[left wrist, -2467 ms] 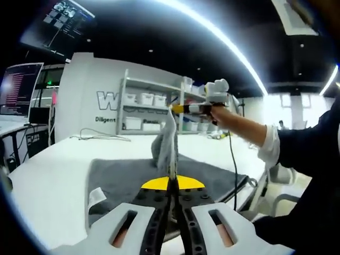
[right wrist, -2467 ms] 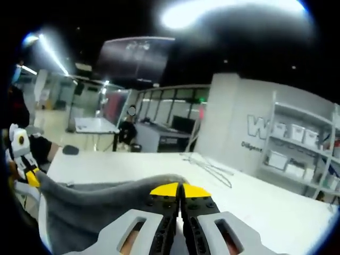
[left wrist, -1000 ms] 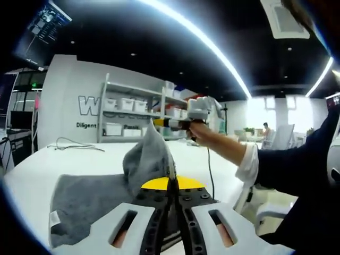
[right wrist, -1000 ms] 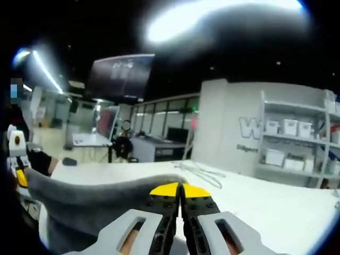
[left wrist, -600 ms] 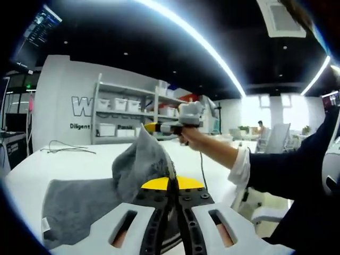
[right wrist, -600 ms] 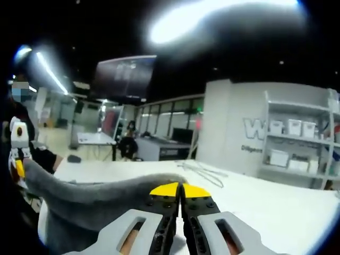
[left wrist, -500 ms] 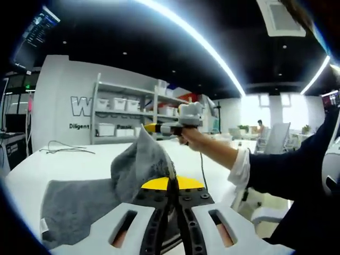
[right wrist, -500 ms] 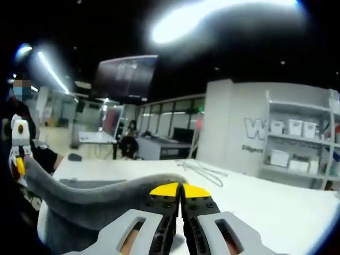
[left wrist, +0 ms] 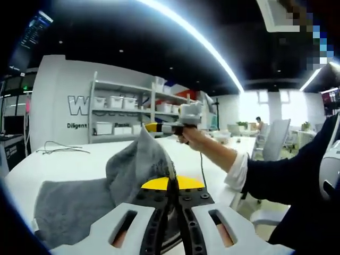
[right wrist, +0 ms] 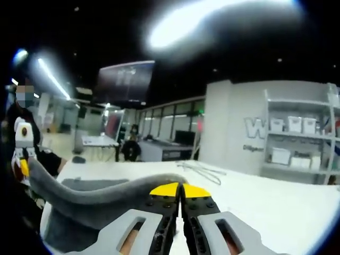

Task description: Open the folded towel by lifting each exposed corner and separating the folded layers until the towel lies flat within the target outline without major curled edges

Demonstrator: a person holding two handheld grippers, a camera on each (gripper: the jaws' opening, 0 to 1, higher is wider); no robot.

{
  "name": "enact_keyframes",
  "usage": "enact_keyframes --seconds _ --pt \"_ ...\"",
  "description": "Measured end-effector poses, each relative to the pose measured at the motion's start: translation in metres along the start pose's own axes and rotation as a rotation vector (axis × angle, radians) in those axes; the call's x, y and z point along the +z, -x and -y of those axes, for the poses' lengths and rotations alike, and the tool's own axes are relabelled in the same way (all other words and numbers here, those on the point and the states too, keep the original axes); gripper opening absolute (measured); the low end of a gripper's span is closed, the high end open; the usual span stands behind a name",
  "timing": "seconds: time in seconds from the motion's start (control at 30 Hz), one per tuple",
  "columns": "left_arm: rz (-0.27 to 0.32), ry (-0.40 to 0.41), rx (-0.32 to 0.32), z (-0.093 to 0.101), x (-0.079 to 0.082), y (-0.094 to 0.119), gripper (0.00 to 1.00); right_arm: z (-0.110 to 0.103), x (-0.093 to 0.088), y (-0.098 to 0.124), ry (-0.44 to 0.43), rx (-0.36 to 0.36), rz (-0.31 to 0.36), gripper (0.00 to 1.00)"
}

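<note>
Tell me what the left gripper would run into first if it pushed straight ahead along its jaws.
The left gripper is already shut on the grey towel, so the raised fold of cloth comes first. Beyond it, roughly in line, is the right gripper holding another corner, though depth is hard to judge.

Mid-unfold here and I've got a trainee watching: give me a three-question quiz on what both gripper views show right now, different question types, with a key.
1. True or false: both the left gripper and the right gripper are shut on the grey towel.
2. Multiple choice: the towel edge strung between the two grippers is A) lying flat on the table, B) lifted above the white table, C) hanging off the shelf unit.
3. Fill in: on the table behind the towel lies a loose ____.

Key: 1 true. 2 B. 3 cable.
</note>
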State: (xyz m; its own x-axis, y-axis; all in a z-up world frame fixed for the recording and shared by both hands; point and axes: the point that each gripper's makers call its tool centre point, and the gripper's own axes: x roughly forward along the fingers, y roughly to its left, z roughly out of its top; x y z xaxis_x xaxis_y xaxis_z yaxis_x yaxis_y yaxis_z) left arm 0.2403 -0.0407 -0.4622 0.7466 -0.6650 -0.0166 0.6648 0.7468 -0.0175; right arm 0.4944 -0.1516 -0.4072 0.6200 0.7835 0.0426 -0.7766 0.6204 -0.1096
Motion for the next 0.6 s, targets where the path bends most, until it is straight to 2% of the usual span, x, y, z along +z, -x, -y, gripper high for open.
enact_keyframes --seconds 0.17,0.27,0.6 --pt "-0.005 -0.012 -0.013 0.009 0.001 -0.006 0.02 0.005 -0.006 0.005 0.021 -0.042 -0.026 0.00" --pt "-0.007 -0.017 -0.020 0.014 0.001 -0.009 0.02 0.009 -0.005 0.008 0.037 -0.049 -0.012 0.00" --pt "-0.013 -0.018 -0.048 0.028 -0.002 -0.024 0.02 0.022 -0.009 0.005 0.012 -0.033 0.032 0.00"
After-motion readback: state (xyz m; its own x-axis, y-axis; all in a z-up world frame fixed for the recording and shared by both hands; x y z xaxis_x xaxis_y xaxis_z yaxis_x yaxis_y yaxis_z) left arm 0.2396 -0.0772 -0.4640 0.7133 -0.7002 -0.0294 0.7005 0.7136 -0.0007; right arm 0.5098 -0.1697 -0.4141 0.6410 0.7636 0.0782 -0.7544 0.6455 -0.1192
